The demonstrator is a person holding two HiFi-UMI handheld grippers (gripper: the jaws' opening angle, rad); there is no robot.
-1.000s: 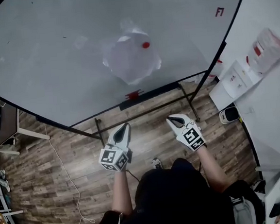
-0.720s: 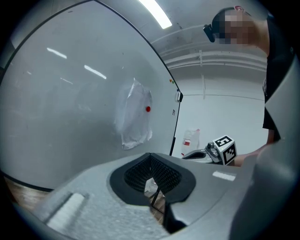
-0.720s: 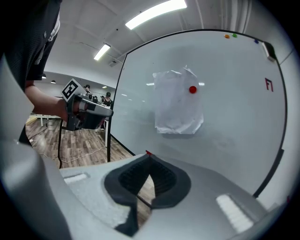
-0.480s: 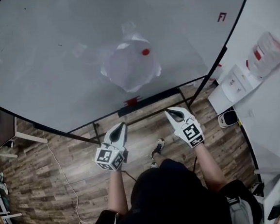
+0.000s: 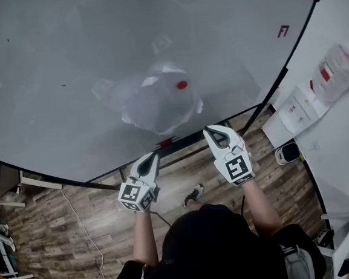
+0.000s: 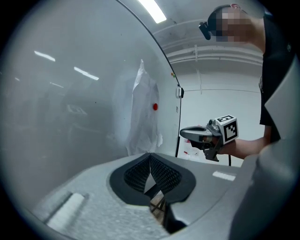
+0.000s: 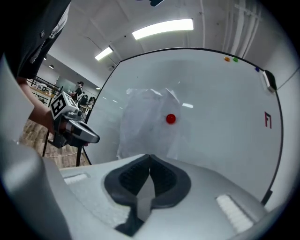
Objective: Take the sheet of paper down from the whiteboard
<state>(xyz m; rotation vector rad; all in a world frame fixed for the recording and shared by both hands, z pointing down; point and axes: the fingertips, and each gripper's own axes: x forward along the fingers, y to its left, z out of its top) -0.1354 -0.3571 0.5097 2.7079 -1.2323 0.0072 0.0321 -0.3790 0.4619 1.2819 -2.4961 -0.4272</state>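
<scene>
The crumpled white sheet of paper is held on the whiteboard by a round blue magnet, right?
Not quite: the round magnet is red, not blue, as the right gripper view shows. It does hold the crumpled white sheet of paper on the whiteboard.

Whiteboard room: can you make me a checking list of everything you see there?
Surface: whiteboard, grey-white and mostly bare, on a black stand.
Job's things: paper, crumpled, on the whiteboard under a red magnet; not taken down yet.
Clutter: small red mark on the whiteboard's right side.
Tools: left tool and right tool both shut and empty, pointing at the whiteboard below the paper, not touching it.
Cables: white cable lying on the floor at the left.
Surroundings: wood floor; white wall at the right with sheets stuck on it.
</scene>
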